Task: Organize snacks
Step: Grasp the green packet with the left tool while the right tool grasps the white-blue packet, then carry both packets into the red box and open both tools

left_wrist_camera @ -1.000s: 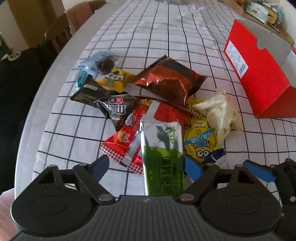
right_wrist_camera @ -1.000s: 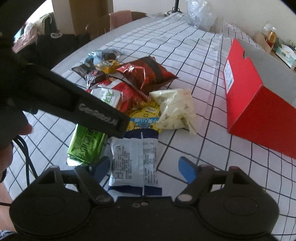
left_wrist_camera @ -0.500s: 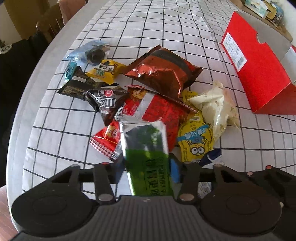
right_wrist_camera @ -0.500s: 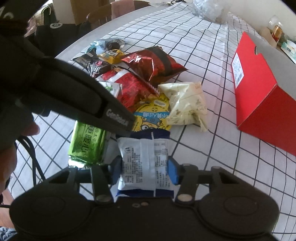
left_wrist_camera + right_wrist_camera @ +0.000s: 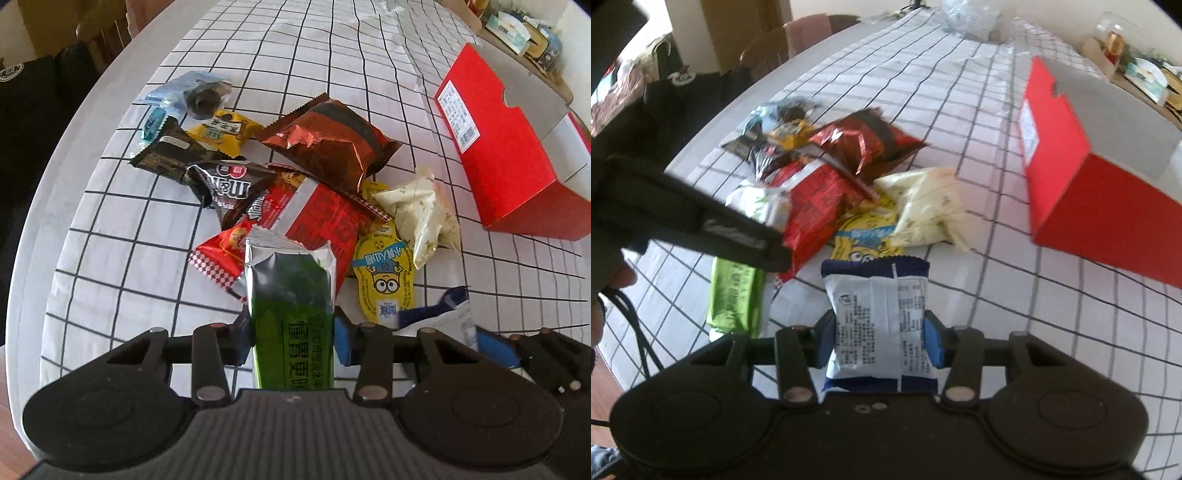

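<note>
Step in hand: I judge this the pick-up stage, both grippers loaded, nothing delivered yet
Left gripper [image 5: 291, 338]: jaws clenched on the green packet [image 5: 290, 317], which juts forward between the pads with its silver end raised over the pile
Right gripper [image 5: 879, 338]: jaws clenched on the white and blue packet [image 5: 879, 325], seam side up, held clear in front of the pile
Snack pile [image 5: 314, 206]: loose heap on the checked tablecloth [image 5: 110, 229]; red packet [image 5: 317, 218] in the middle, copper foil bag [image 5: 328, 140] behind it, cream packet [image 5: 421, 210] to its right, yellow minion pouch [image 5: 384, 273] near my right packet, dark M&M bag [image 5: 229, 188] and small sweets further left
Red box [image 5: 498, 162]: open-topped, well apart from the pile on the right; I take it as the likely destination, though the task does not say so
Next move: I would carry both packets over to the box mouth and open the jaws only once each is above the opening; foil wrappers look slippery, so no loosening on the way, and the two grippers sit close enough to need one going first
Change from a second ago: both sets of jaws stood wide around packets lying flat; half a second ago they had closed; now both packets are lifted and the right view is motion-blurred
</note>
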`<state>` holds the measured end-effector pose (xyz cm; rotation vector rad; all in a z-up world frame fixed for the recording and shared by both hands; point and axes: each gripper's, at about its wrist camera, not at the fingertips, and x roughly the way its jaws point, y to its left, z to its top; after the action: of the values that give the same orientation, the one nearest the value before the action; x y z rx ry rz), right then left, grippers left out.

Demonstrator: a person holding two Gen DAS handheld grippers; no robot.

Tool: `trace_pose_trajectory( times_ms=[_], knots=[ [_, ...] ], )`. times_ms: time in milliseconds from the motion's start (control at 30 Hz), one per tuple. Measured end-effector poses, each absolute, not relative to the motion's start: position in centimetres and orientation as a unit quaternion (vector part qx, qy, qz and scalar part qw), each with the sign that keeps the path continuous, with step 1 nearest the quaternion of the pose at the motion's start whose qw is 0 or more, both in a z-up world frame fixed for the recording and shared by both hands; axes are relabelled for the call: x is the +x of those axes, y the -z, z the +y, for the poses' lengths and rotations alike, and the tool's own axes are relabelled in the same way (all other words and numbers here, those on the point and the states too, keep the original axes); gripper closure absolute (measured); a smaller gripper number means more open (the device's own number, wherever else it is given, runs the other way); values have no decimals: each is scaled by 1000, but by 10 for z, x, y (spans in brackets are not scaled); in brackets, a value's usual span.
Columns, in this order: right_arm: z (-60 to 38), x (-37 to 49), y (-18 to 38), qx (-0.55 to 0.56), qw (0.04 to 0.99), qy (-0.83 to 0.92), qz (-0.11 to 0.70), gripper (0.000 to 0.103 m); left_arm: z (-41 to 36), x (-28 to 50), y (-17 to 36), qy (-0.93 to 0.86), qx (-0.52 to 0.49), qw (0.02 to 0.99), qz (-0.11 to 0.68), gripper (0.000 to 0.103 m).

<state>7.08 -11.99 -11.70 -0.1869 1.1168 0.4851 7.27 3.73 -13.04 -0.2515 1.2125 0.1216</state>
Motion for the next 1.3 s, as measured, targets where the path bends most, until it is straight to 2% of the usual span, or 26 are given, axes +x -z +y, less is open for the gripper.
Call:
trace_pose_trajectory(
  times_ms=[333,700,1067,1300],
  knots=[
    [-158,77,61,-40,850,-195,488,56,31,72,81,-34,-122,827,547,61],
    [-213,104,10,-14,881,-141,451,56,-23,105,23,29,-83,854,512,61],
    [-286,159,1,-13,889,-127,440,56,-105,162,3,42,-57,863,501,61],
    [-328,206,22,-12,882,-115,457,56,-153,209,19,32,-46,854,517,63]
  ],
)
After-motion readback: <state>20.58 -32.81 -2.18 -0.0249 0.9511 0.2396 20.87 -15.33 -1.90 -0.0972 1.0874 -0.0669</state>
